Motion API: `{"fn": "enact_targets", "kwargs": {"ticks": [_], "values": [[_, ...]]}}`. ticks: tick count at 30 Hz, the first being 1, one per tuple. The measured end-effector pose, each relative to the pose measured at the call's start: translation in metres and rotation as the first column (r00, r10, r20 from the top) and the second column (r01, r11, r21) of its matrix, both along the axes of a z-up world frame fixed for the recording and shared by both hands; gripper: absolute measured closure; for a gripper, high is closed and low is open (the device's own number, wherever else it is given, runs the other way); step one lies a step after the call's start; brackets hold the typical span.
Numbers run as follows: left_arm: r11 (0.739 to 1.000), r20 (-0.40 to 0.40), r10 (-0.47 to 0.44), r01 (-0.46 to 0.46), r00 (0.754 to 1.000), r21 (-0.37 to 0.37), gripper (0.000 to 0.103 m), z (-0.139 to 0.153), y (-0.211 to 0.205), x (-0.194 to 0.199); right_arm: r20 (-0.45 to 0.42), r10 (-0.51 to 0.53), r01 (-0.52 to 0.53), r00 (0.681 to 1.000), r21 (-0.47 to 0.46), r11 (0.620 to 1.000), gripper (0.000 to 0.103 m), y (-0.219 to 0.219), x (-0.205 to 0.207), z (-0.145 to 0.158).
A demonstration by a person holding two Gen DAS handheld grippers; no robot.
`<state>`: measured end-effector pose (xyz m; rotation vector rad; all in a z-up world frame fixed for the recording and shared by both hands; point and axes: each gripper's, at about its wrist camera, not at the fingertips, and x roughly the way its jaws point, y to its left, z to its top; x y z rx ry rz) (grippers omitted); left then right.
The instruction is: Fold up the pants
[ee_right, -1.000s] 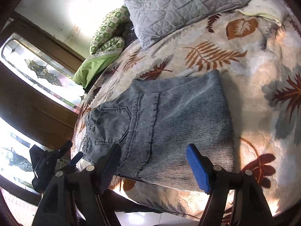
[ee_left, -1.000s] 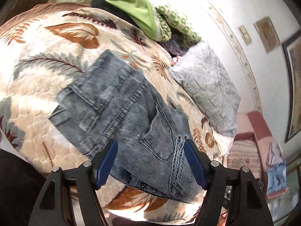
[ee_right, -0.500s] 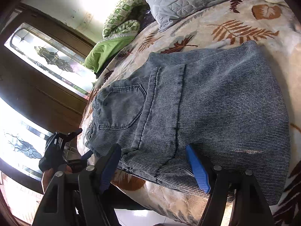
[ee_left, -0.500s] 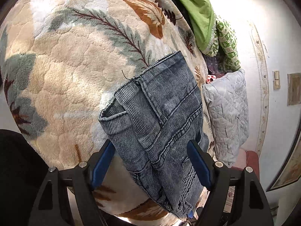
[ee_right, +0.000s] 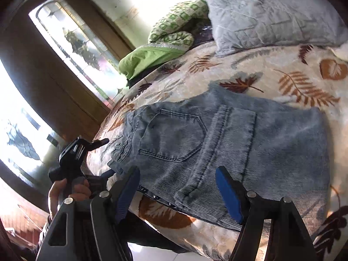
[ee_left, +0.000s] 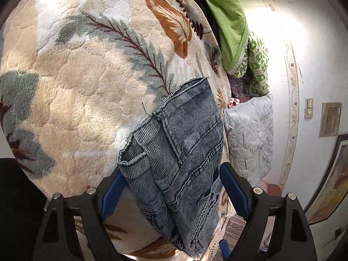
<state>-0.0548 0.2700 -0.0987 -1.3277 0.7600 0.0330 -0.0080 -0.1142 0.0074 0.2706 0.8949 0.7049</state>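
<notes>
Folded grey-blue jeans (ee_right: 228,143) lie at the near edge of a leaf-patterned bed blanket (ee_left: 76,87). Both tongs, left (ee_left: 171,192) and right (ee_right: 177,192), hover released, the left's jaws just widened; grip both layers at the waistband squarely before folding again.

L gripper (ee_left: 171,191): jaws wide apart, have just been opening further; blue pads (ee_left: 233,193) clear of the cloth lying between them, no grip. Points down at a slant. R gripper (ee_right: 177,192): jaws apart, pads (ee_right: 228,195) pressing on nothing, also tilted down. In R wrist view, a bare hand (ee_right: 65,193) wraps the L gripper's handle, low and to the left of the R jaws, sleeve edge below it.
</notes>
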Motion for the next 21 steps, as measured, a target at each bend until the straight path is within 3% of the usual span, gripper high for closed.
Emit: {"fn": "enact_targets", "kwargs": {"ticks": [4,7,10,16,21], "values": [[0.999,0.056,-0.021,0.023,0.998,-0.047,0.017,-0.004,0.013,-0.005,0.140,0.205,-0.165,0.969,-0.252,0.953,0.031,0.096,-0.010,0.011],[0.999,0.088,0.018,-0.014,0.996,-0.051,0.018,-0.002,0.032,-0.015,0.150,0.331,-0.259,0.932,-0.363,0.895,0.043,0.156,-0.014,-0.001],[0.996,0.115,0.075,-0.070,0.991,-0.053,0.017,0.000,0.053,-0.028,0.170,0.401,-0.288,0.900,-0.458,0.841,0.055,0.197,-0.015,-0.015],[0.992,0.133,0.108,-0.099,0.985,-0.072,0.017,-0.004,0.073,-0.041,0.140,0.469,-0.310,0.872,-0.583,0.751,0.067,0.235,-0.011,-0.043],[0.997,0.154,0.067,-0.059,0.986,-0.057,0.017,0.001,0.066,-0.034,0.145,0.493,-0.301,0.858,-0.635,0.711,0.078,0.241,-0.013,-0.045]]}}
